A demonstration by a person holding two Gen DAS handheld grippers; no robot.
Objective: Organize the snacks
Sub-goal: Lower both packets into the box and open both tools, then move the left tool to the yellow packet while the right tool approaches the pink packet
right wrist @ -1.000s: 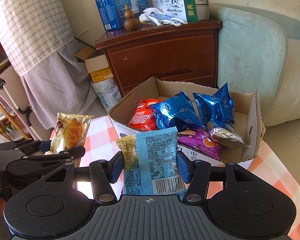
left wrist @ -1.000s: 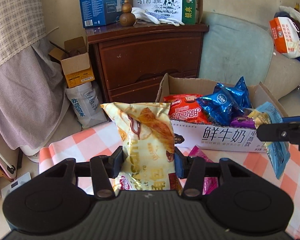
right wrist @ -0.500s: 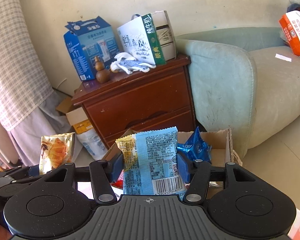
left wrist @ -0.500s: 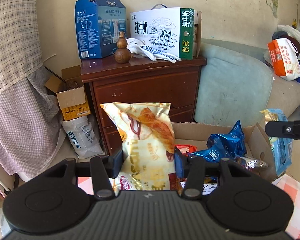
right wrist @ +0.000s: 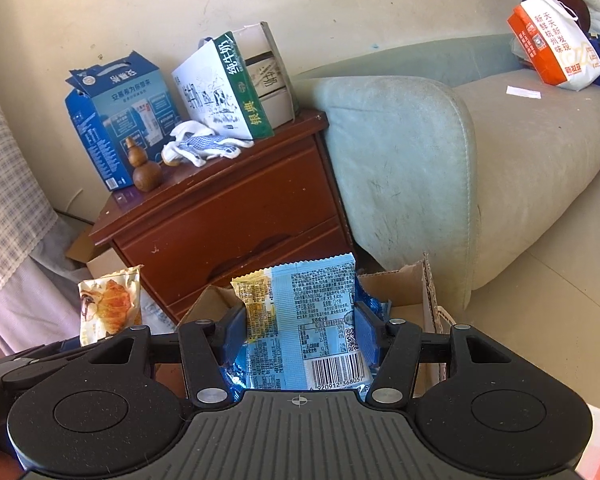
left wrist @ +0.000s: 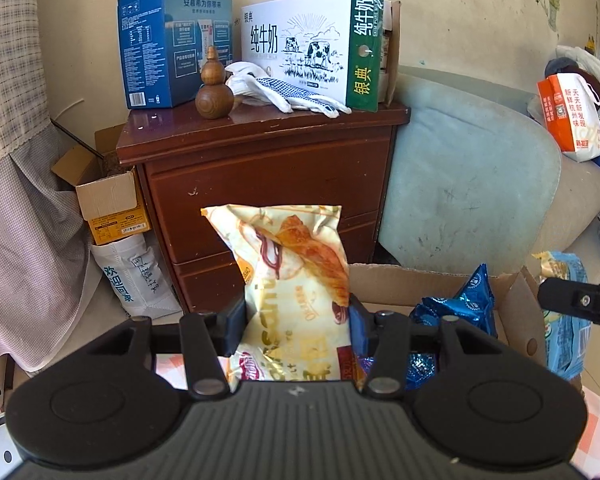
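My left gripper [left wrist: 296, 322] is shut on a yellow croissant packet [left wrist: 296, 280] that stands upright between its pads. My right gripper [right wrist: 300, 326] is shut on a light-blue snack packet [right wrist: 312, 320], barcode side facing me. Both hang over an open cardboard box [left wrist: 396, 284] with blue foil packets [left wrist: 464, 304] inside. In the left wrist view the right gripper's finger and the light-blue packet [left wrist: 568, 328] show at the right edge. In the right wrist view the croissant packet [right wrist: 110, 304] shows at the left, and the box [right wrist: 404, 292] lies just beyond my fingers.
A dark wooden nightstand [left wrist: 268, 176] stands behind the box, bearing a blue carton [left wrist: 172, 40], a white milk carton [left wrist: 312, 44], a wooden gourd [left wrist: 214, 88] and gloves. A pale green sofa [right wrist: 440, 152] fills the right, with an orange bag [right wrist: 552, 48] on it. Checked tablecloth [left wrist: 596, 432] shows below.
Both grippers have moved forward over the box with their packets, so the checked cloth and box front slid under the view. The right gripper's view has rolled and swung towards the sofa.
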